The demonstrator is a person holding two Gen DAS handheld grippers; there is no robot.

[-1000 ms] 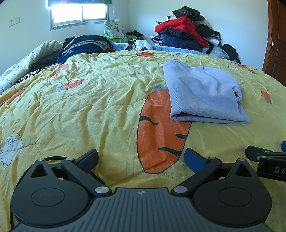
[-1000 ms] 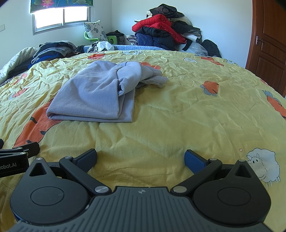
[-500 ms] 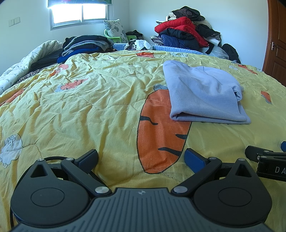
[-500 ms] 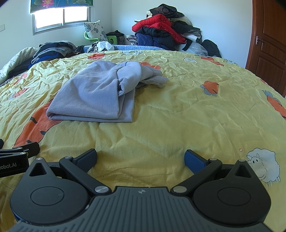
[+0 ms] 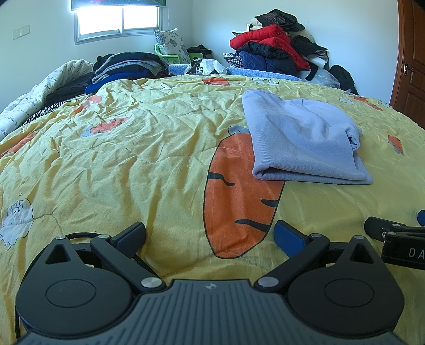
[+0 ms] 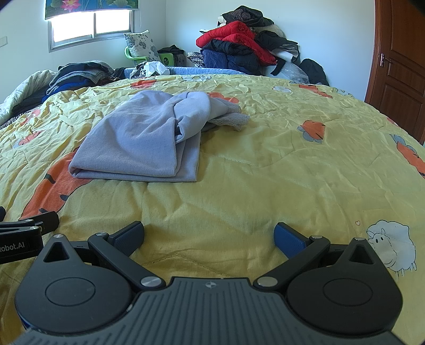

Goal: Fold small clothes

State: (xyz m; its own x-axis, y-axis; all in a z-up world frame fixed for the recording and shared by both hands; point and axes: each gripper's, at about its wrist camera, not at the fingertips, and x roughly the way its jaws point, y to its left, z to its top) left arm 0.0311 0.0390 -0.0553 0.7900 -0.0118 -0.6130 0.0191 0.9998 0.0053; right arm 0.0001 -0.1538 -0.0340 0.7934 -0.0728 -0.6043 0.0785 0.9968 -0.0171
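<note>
A light blue top (image 5: 305, 143) is lying folded on the big bed, on a yellow blanket (image 5: 132, 164) with carrots and sheep on it. The near edge of the top is lying over the tip of a big orange carrot picture (image 5: 239, 201). At the far right side of the top, a bit of gray lace (image 6: 233, 119) is sticking out, seen from the right camera.

The left gripper (image 5: 209, 236) is sitting low near the front of the bed, with its two fingers spread wide and nothing between them. The right gripper (image 6: 209, 236) is sitting just beside it, also spread wide and holding nothing. Both are well apart from the top, with only bare blanket lying between them and it.

Far behind the bed, a tall pile of coats (image 5: 273, 53), red, black and dark blue, is leaning by the wall. A stack of dark folded clothes (image 5: 127, 69) is lying at the far left of the bed. A flowered pillow (image 5: 171, 43) is standing under the bright window (image 5: 117, 21). A brown door (image 6: 398, 61) is showing on the right.
</note>
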